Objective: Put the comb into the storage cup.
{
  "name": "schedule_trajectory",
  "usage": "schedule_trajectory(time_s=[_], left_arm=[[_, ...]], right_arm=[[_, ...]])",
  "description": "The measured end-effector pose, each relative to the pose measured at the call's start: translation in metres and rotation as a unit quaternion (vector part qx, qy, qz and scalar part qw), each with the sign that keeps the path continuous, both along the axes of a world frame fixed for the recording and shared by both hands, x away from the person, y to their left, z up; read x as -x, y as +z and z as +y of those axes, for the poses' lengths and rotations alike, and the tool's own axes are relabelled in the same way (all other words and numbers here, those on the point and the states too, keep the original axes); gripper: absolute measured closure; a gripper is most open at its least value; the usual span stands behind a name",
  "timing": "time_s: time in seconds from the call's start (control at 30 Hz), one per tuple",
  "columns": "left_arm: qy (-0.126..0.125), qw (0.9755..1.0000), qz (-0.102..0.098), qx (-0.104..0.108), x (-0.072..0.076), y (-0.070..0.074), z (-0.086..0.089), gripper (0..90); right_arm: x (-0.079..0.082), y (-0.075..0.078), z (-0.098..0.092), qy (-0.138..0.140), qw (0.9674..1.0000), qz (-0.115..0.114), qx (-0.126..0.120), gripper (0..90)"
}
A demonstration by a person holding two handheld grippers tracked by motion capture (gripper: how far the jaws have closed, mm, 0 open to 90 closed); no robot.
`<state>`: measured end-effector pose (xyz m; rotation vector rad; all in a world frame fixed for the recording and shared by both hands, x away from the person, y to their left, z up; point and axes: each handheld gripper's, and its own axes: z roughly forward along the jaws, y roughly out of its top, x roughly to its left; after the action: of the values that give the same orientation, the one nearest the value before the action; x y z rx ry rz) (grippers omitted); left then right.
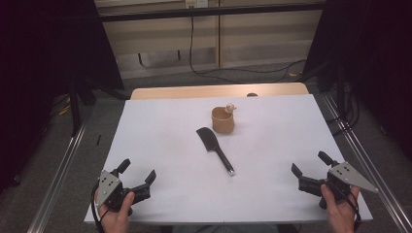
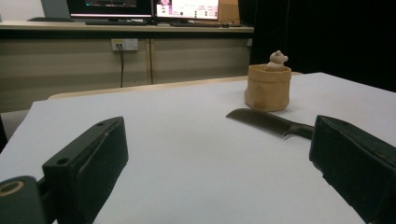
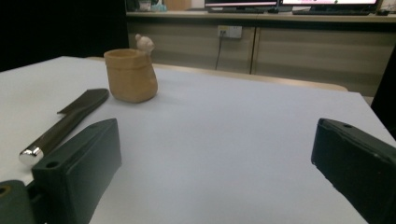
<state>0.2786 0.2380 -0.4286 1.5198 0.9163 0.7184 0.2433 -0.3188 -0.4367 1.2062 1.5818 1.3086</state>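
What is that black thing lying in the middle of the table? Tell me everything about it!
It looks like a black comb with a wide, flat toothed head and a thin dark handle ending in a shiny silver cap. It lies flat on the white table, slanted, with its head toward the tan cup but apart from it. Nothing touches it; both grippers are far off.

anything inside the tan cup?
A small pale figurine sits at the far rim of the tan cup, its head poking above it. The cup's wall hides its lower part and the bottom.
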Motion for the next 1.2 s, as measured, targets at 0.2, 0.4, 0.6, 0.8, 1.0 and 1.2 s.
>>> schedule_trajectory(time_s=[0.2, 0.4, 0.6, 0.8, 1.0, 1.2], left_arm=[[0.001, 1.0000, 0.007, -0.004, 0.000, -0.001, 0.001, 4.7], [-0.002, 1.0000, 0.005, -0.007, 0.000, 0.000, 0.001, 4.7], [-0.009, 1.0000, 0.002, -0.003, 0.003, 0.001, 0.001, 4.7], [-0.014, 0.9999, 0.004, -0.007, 0.002, 0.000, 0.002, 4.6], [-0.012, 0.9999, 0.008, -0.006, 0.001, -0.001, 0.000, 4.7], [-0.014, 0.9998, 0.008, -0.015, 0.001, -0.001, 0.000, 4.6]], right_arm=[[-0.001, -0.002, 0.003, 0.020, 0.9997, 0.011, 0.004, 1.0], [-0.003, -0.003, 0.008, 0.030, 0.9994, 0.015, 0.011, 1.0], [-0.006, -0.003, 0.015, 0.047, 0.9987, 0.015, 0.011, 0.8], [-0.007, -0.001, 0.024, 0.060, 0.9980, 0.022, 0.001, 0.6], [-0.010, 0.000, 0.034, 0.080, 0.9959, 0.040, 0.010, 0.8], [-0.017, 0.003, 0.041, 0.102, 0.9931, 0.056, 0.011, 0.8]])
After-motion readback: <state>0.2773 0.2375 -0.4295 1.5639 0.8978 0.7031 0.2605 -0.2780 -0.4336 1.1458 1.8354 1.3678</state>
